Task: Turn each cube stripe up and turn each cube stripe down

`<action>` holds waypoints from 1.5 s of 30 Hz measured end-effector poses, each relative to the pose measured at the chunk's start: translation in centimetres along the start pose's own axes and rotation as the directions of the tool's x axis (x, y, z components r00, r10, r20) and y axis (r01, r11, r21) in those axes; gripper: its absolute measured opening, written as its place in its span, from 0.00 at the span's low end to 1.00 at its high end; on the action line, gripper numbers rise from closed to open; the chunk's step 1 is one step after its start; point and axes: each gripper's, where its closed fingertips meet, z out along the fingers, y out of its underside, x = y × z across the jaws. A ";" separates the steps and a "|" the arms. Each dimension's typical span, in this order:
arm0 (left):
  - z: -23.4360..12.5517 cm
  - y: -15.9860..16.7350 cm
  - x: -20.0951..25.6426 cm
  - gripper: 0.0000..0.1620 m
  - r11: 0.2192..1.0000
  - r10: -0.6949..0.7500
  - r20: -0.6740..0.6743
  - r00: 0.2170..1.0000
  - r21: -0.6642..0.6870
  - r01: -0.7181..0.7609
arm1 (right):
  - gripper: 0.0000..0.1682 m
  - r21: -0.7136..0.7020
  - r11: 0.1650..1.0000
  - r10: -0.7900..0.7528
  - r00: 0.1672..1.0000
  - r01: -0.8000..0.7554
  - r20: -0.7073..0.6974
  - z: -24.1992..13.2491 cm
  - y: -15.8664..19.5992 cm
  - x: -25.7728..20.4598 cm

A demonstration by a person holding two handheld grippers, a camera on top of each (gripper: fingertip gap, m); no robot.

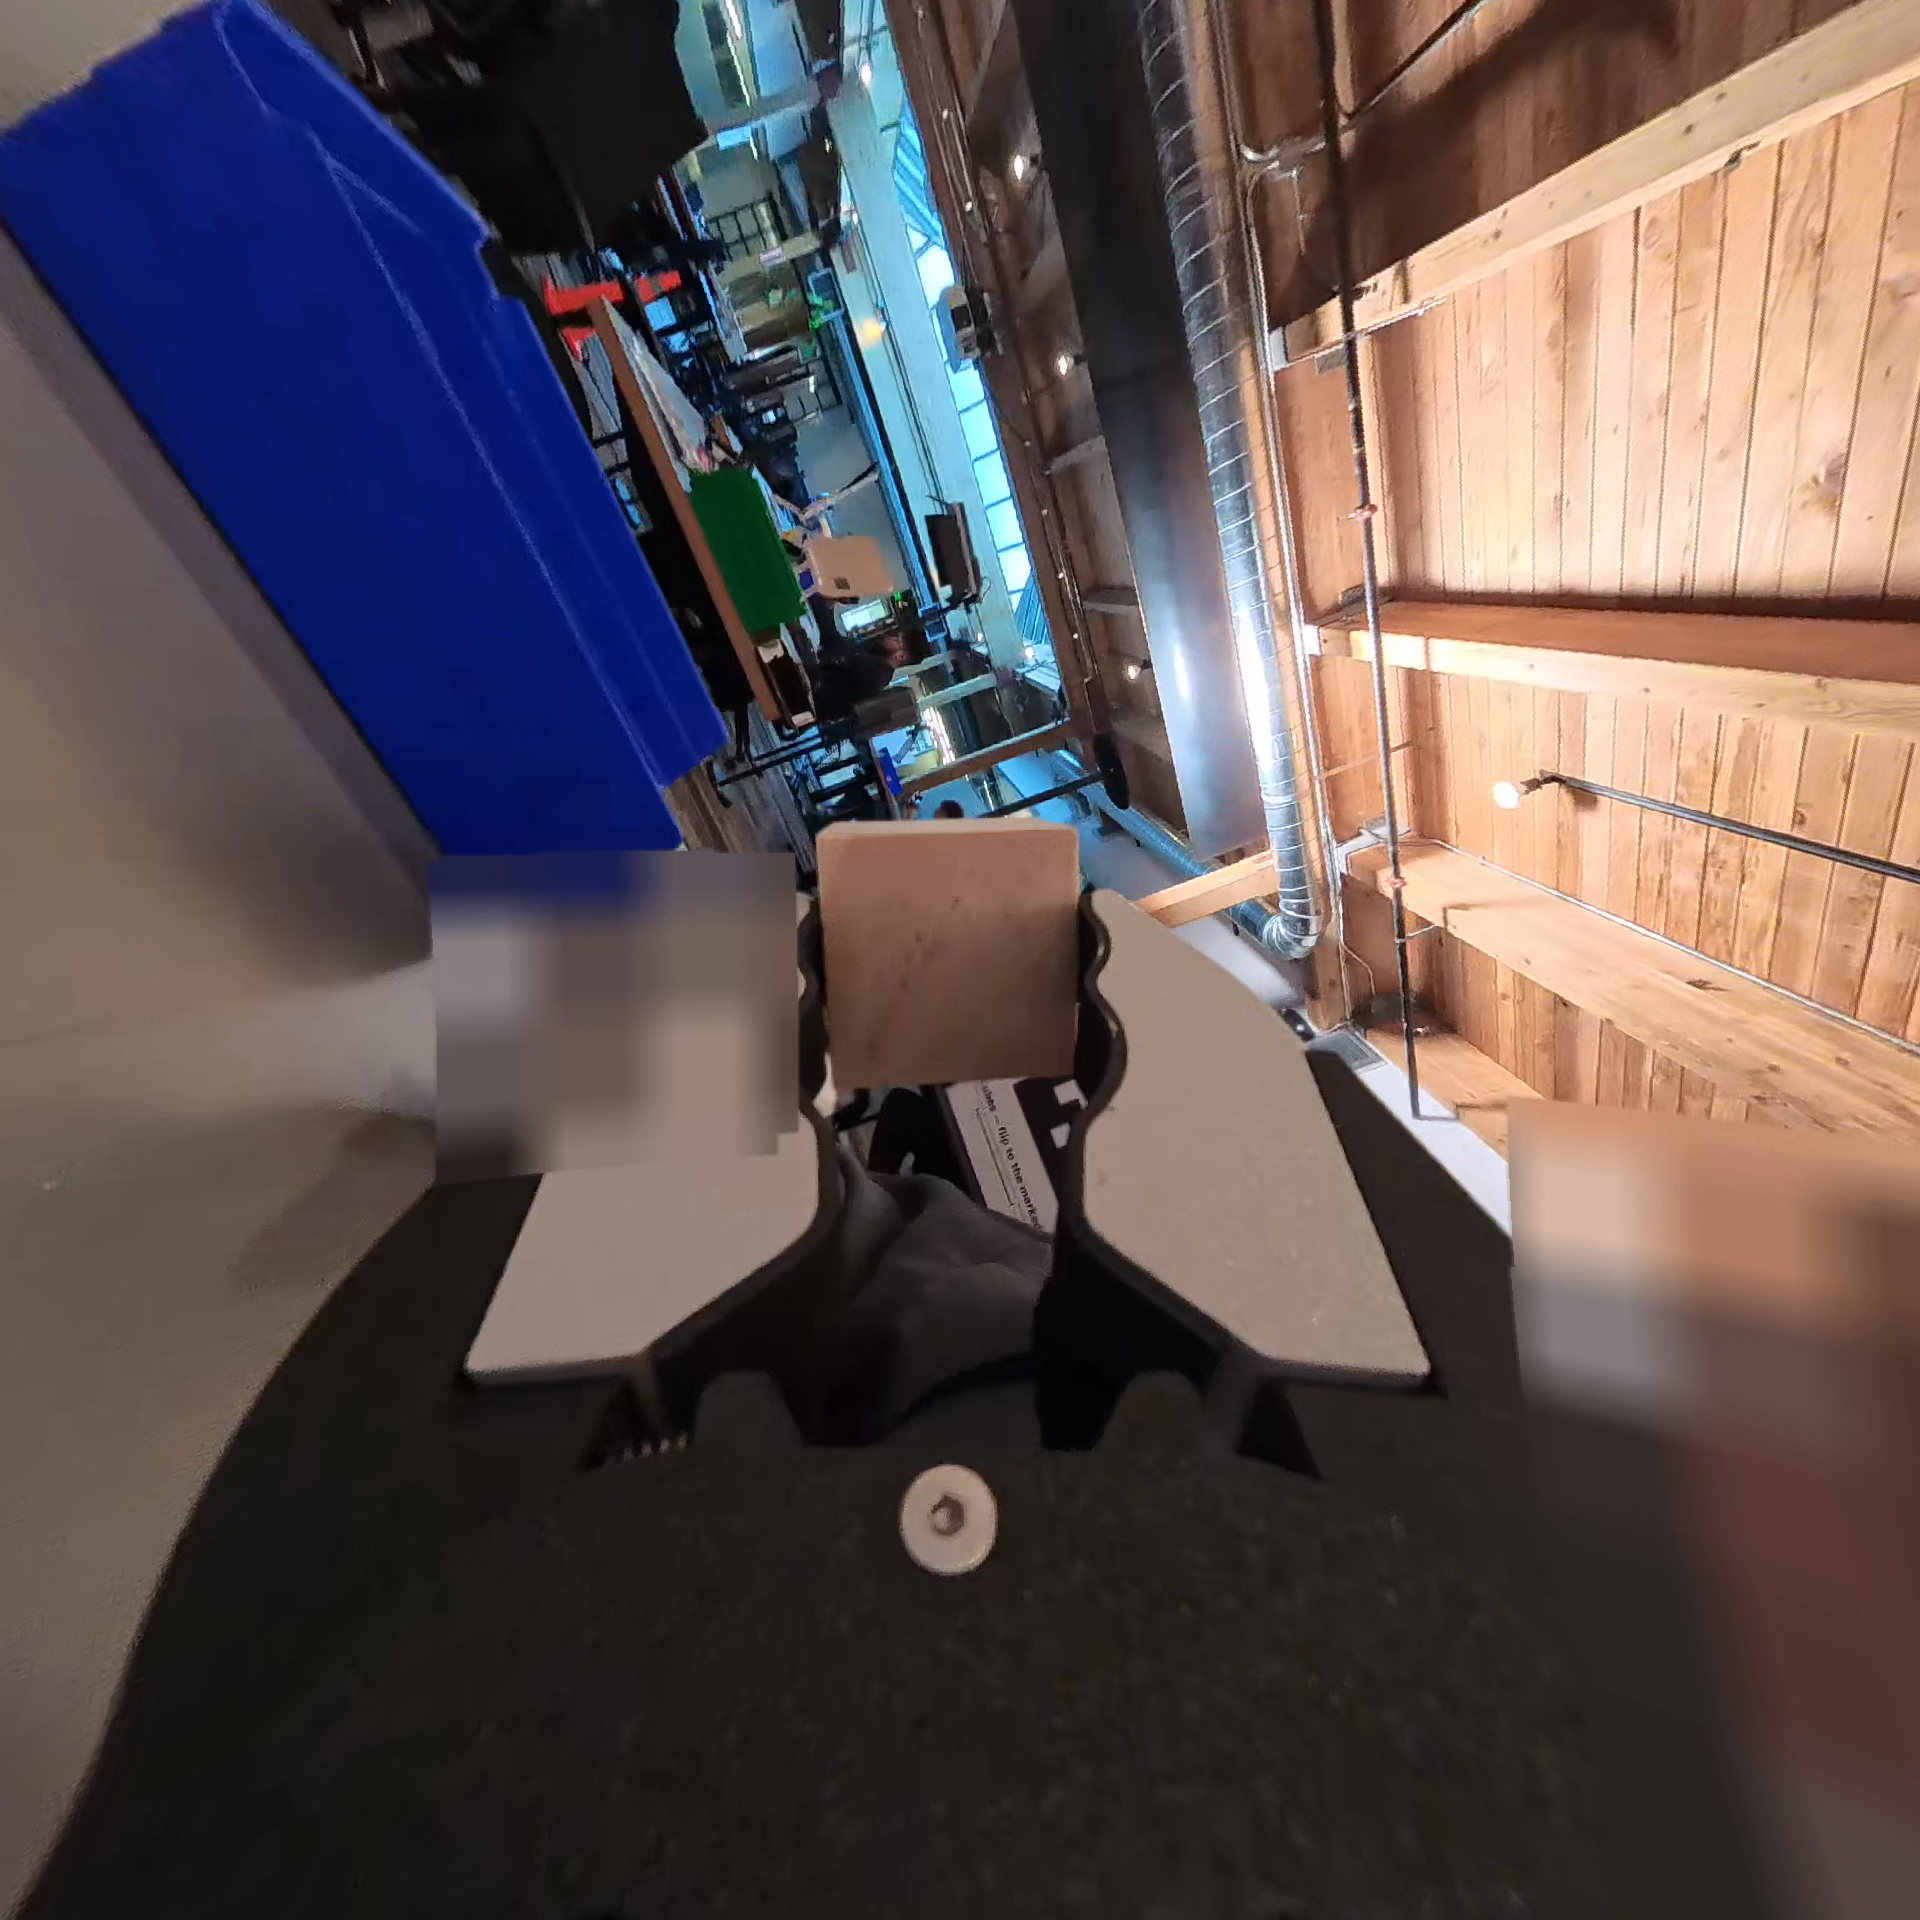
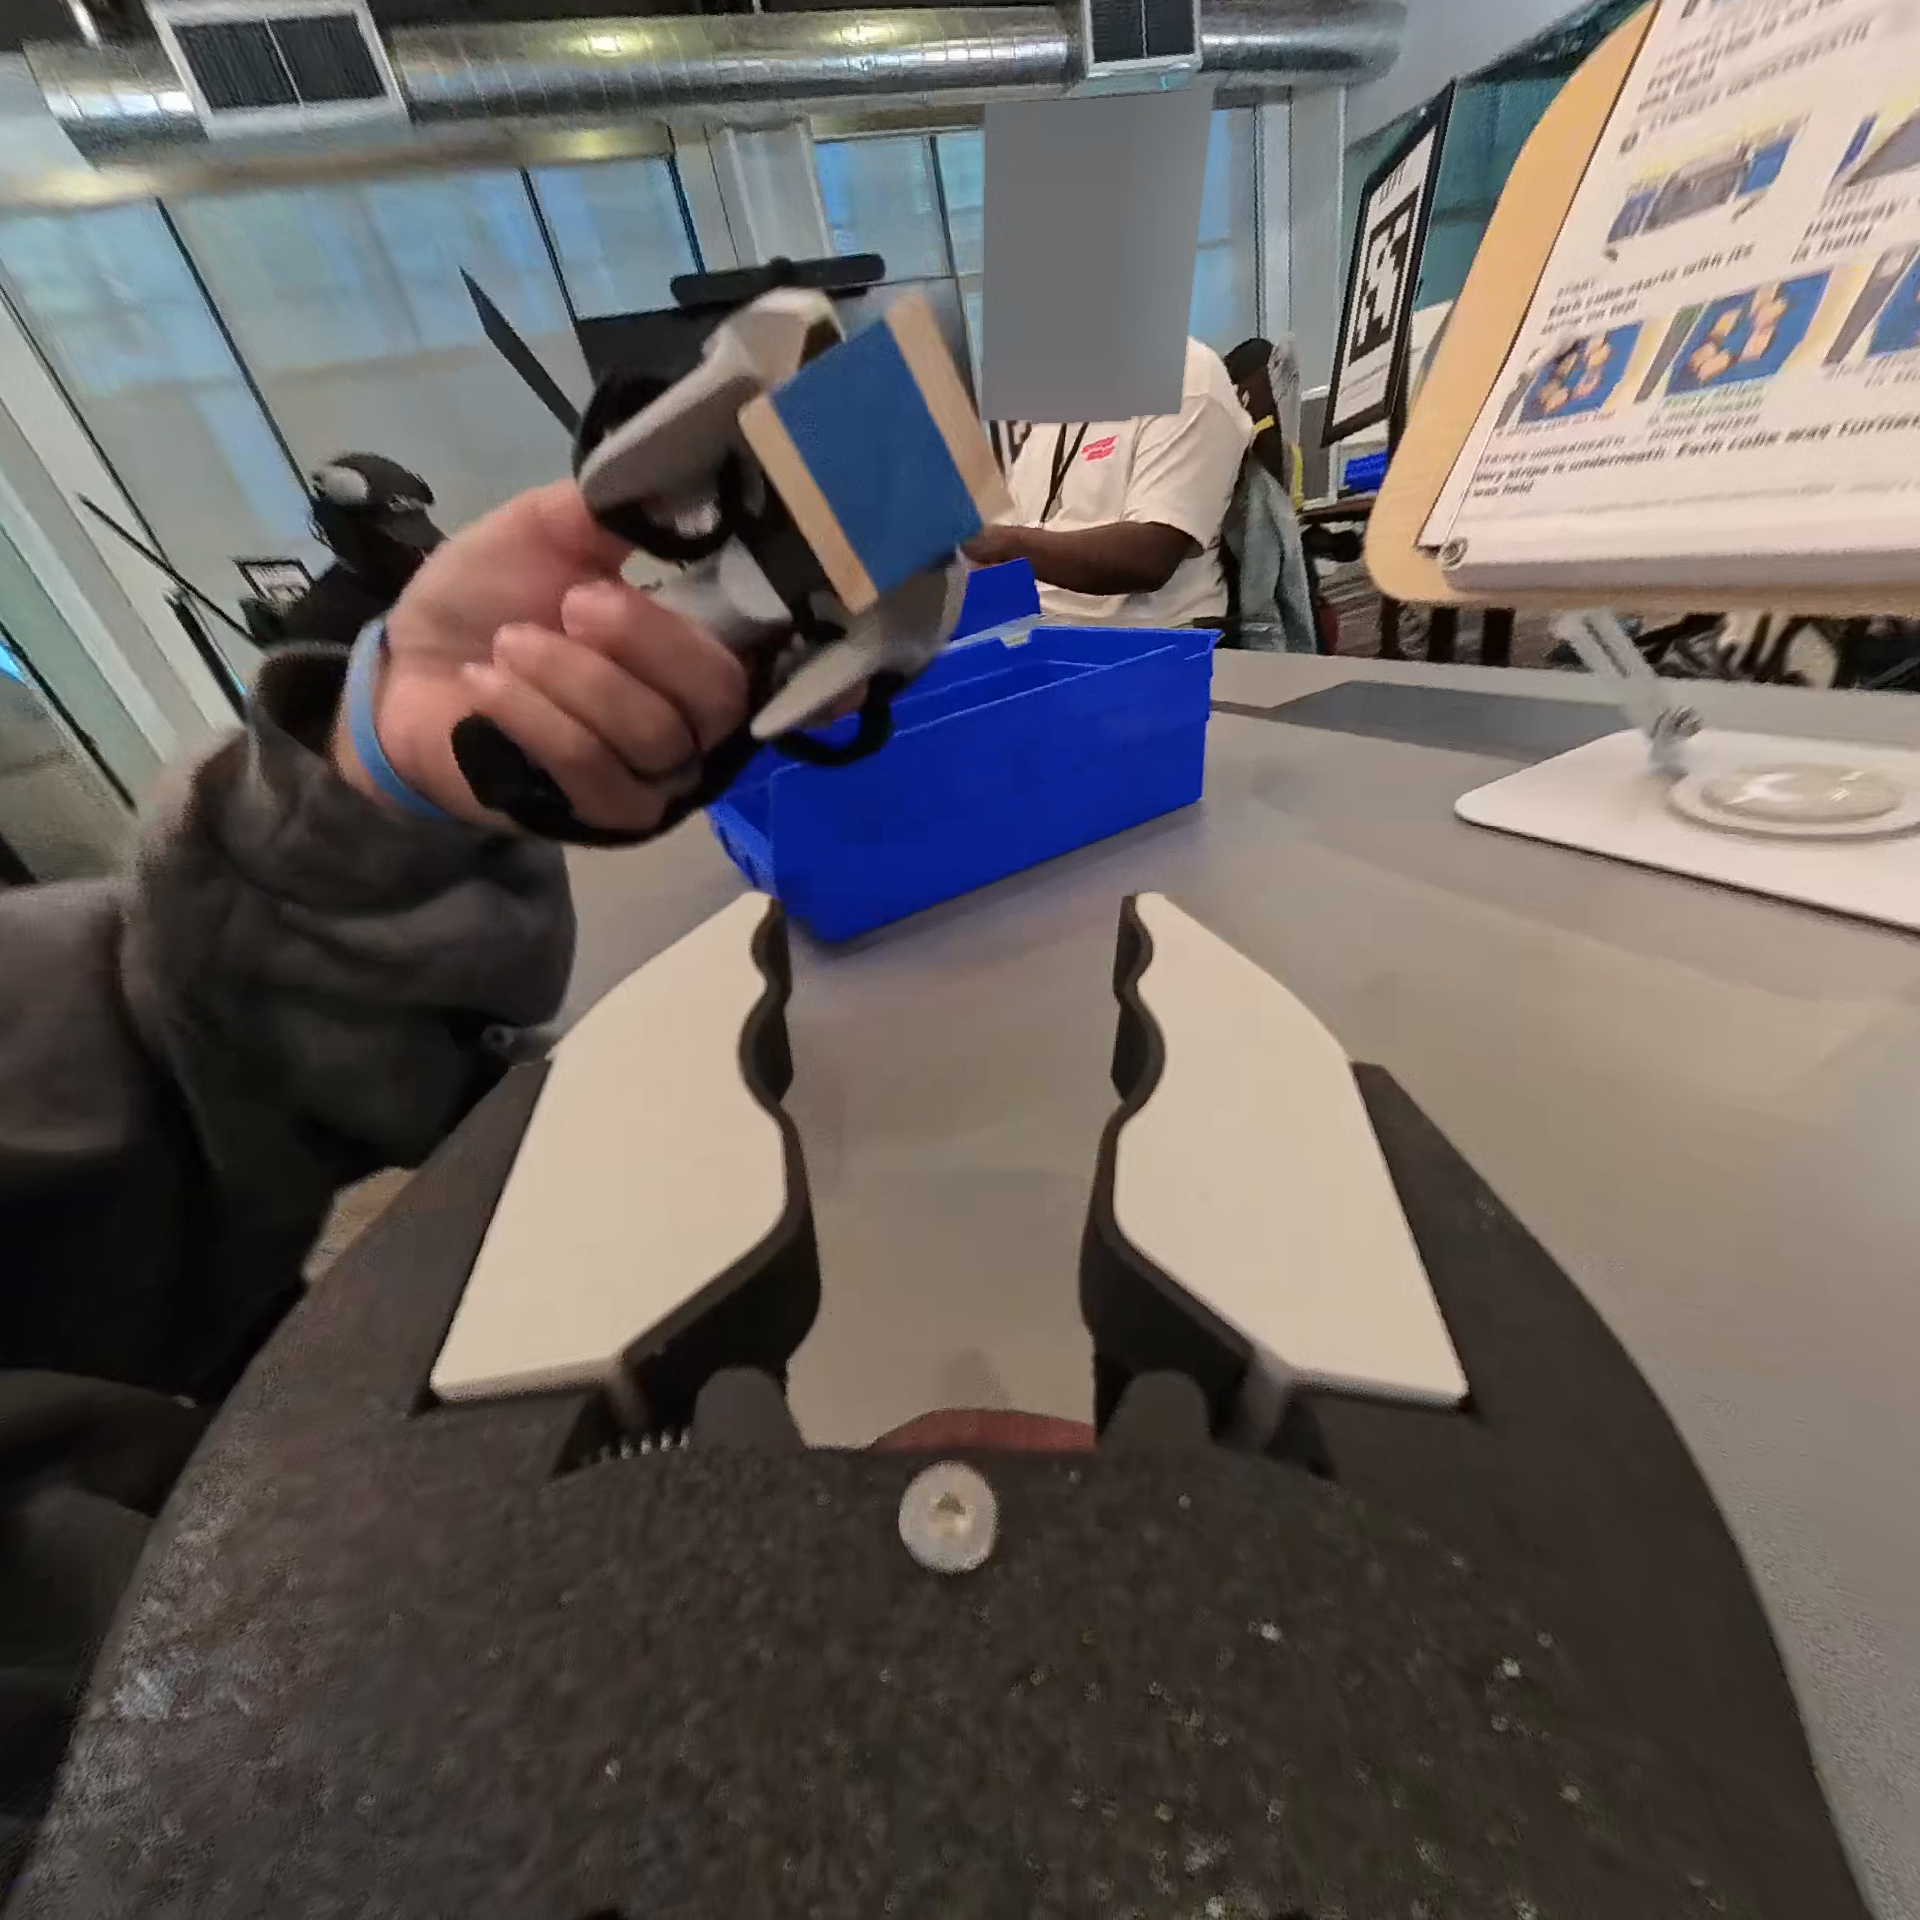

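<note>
So the left tongs are clamped on a wooden cube, lifted well clear of the grey tabletop and rolled over sideways. From the right wrist view you can see the blue stripe across the cube's far face, pointing toward the right side rather than up or down.

My take on doing this well: finish the wrist roll until the stripe face is properly level before coming down, then set the cube flat and only let go once it's resting, otherwise it'll tip off an edge.

The cube sits right between the left fingertips, squeezed on two plain faces. The right tongs are spread apart with nothing in them, low over the tabletop, well apart from the cube. The blue bin sits beyond them.
</note>
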 end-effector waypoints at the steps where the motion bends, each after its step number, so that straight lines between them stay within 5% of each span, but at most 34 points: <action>1: 0.3 0.2 -0.5 0.27 1.000 -0.003 0.007 1.000 0.001 0.003 | 0.36 0.006 0.999 0.035 0.999 -0.035 0.002 0.1 -0.1 0.0; 6: 0.5 -0.3 -2.5 0.27 0.999 0.006 0.030 1.000 0.045 -0.008 | 0.36 0.003 0.961 0.277 0.961 -0.276 -0.016 0.9 -1.0 0.7; 12: 0.5 -0.7 -4.2 0.27 0.994 0.079 0.106 0.991 0.073 -0.087 | 0.32 -0.114 0.702 0.709 0.705 -0.703 0.014 3.1 -1.2 1.7; 21: 0.8 -0.4 -5.5 0.27 0.993 0.089 0.151 0.985 0.063 -0.100 | 0.36 -0.175 0.585 0.810 0.582 -0.792 0.073 4.9 -1.7 1.9; 25: 1.1 -0.2 -5.8 0.27 0.994 0.068 0.143 0.987 0.072 -0.079 | 0.26 -0.181 0.560 0.828 0.546 -0.808 0.123 5.1 -1.6 1.6; 32: 1.2 -0.2 -5.7 0.29 0.996 0.050 0.096 0.994 0.064 -0.056 | 0.25 -0.170 0.502 0.863 0.479 -0.848 0.159 4.3 -2.0 2.2; 34: 0.3 -0.3 -5.8 0.39 0.994 0.085 0.141 0.986 0.049 -0.092 | 0.25 -0.140 0.516 0.854 0.495 -0.845 0.164 3.7 -2.2 2.7; 38: -2.4 -0.2 -6.9 0.42 0.961 0.261 0.328 0.908 0.000 -0.277 | 0.25 -0.120 0.589 0.807 0.573 -0.799 0.143 2.6 -2.6 2.9; 43: -6.0 3.0 -9.6 0.42 0.830 0.514 0.586 0.627 -0.155 -0.536 | 0.25 -0.078 0.669 0.743 0.666 -0.739 0.063 1.0 -3.8 4.6; 45: -6.2 4.1 -9.6 0.42 0.818 0.535 0.589 0.606 -0.181 -0.546 | 0.25 -0.072 0.709 0.704 0.710 -0.702 0.010 0.4 -3.9 5.3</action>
